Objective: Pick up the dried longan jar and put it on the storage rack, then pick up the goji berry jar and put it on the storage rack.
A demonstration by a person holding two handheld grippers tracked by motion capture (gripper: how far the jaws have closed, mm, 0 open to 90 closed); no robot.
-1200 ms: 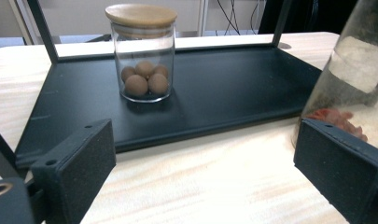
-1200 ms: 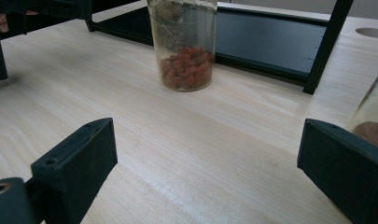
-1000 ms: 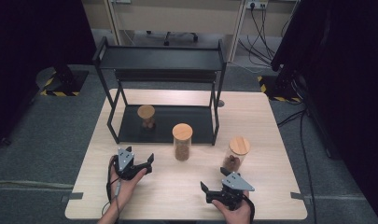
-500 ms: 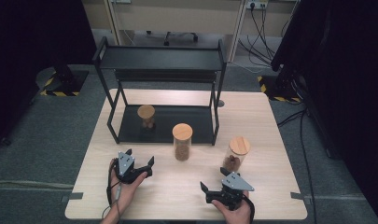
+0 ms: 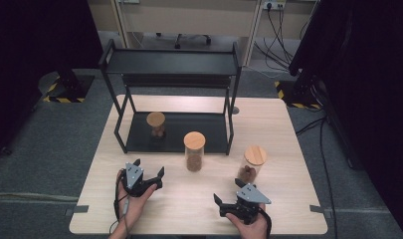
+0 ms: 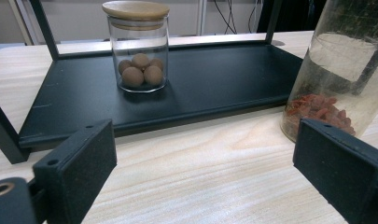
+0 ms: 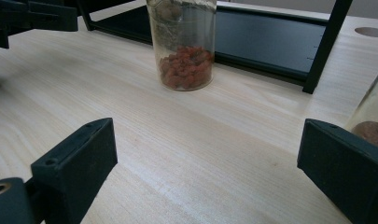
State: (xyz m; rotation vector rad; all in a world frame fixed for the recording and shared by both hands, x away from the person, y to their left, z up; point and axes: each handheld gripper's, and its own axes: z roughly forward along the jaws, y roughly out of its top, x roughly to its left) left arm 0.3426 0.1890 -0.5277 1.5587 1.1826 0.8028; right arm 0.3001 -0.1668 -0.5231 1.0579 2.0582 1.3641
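On the rack shelf, ball jar, both tools wide, empty.

floor: grey carpet | sides: black curtains | back: wall sockets

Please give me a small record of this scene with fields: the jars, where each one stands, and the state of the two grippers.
shelf jar: on the black rack's bottom tray, holds round brown balls
middle jar: on the table, before the rack, holds red-brown bits
right jar: on the table, beside the right gripper
left gripper: open, empty
right gripper: open, empty
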